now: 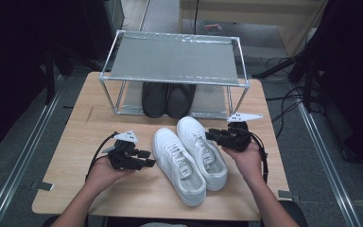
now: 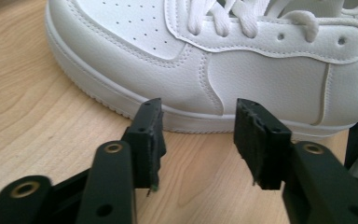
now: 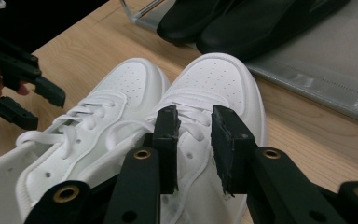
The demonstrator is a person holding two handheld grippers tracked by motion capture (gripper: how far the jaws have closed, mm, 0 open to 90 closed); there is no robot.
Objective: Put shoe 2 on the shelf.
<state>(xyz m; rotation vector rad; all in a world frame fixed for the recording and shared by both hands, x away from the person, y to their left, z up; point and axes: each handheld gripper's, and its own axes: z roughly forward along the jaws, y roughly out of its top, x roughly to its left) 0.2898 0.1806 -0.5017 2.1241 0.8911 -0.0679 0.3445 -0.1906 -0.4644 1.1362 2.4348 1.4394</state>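
A pair of white sneakers (image 1: pixel 189 158) is parked side by side in the middle of the wooden worktop (image 1: pixel 75 142), toes pointed away toward the metal shoe rack (image 1: pixel 175 61) at the far edge. The two shoes are touching along their inner sides. On the rack's lower shelf a pair of black shoes (image 1: pixel 168 99) is tucked in, just beyond the white toes but apart from them.

The left gripper (image 1: pixel 144 158) is held just beside the outer side of the left sneaker (image 2: pixel 205 60), level with its midsection. In the left gripper view its fingers (image 2: pixel 149 140) are seen spread fairly wide with bare worktop between them, and the sneaker's sole edge sits right past the fingertips; nothing is gripped. Whether the tips are brushing the sole can't quite be told.

The right gripper (image 1: pixel 212 135) is held at the outer side of the right sneaker (image 3: pixel 214 93), up near the laces. In the right gripper view its fingers (image 3: pixel 228 140) are parted with a moderate gap, and the lace area of that shoe is seen through the gap, but nothing is pinched there. The left gripper can also be spotted at the left edge of that view, fingers apart.

Both shoes are left resting flat on the worktop, soles down.
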